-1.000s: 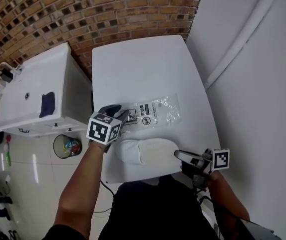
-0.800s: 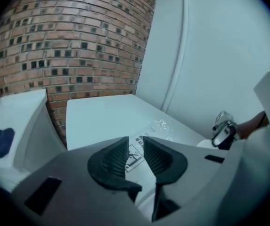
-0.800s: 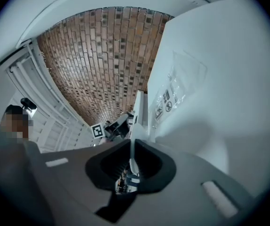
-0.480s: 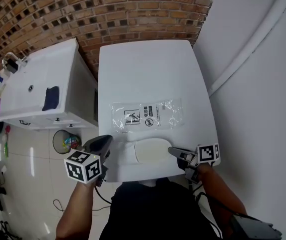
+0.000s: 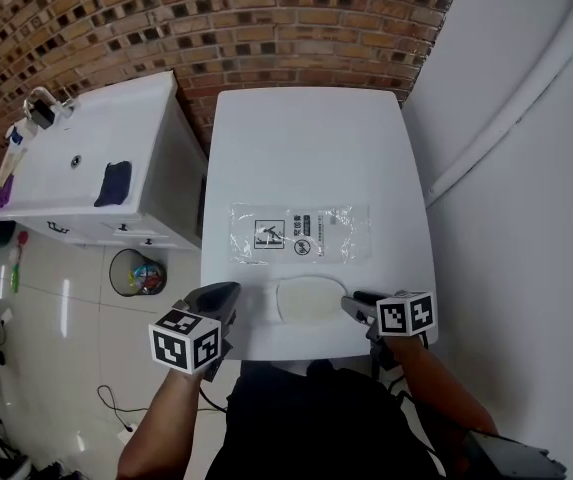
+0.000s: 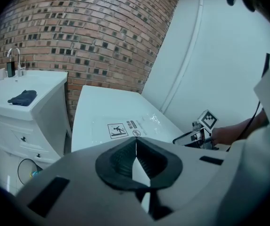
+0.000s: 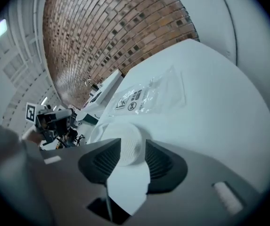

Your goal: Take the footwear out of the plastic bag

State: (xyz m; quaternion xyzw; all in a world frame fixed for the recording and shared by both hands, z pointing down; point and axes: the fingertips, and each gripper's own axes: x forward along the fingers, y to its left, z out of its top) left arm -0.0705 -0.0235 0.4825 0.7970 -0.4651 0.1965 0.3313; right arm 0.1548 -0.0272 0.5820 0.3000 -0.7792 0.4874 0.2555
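The clear plastic bag with black print lies flat and empty mid-table; it also shows in the left gripper view and the right gripper view. A white slipper rests on the white table near the front edge, just in front of the bag. My right gripper is at the slipper's right end. Its jaws have just been opening and now stand apart around the slipper's end. My left gripper hovers off the table's front left corner, shut and empty.
Left of the table stands a white sink cabinet with a tap and a dark blue cloth. A waste bin sits on the tiled floor below it. There is a brick wall behind and a white wall along the table's right side.
My left gripper let go of the bag, drew back to the front left corner and closed. My right gripper came down with the slipper and opened; the slipper now lies on the table.
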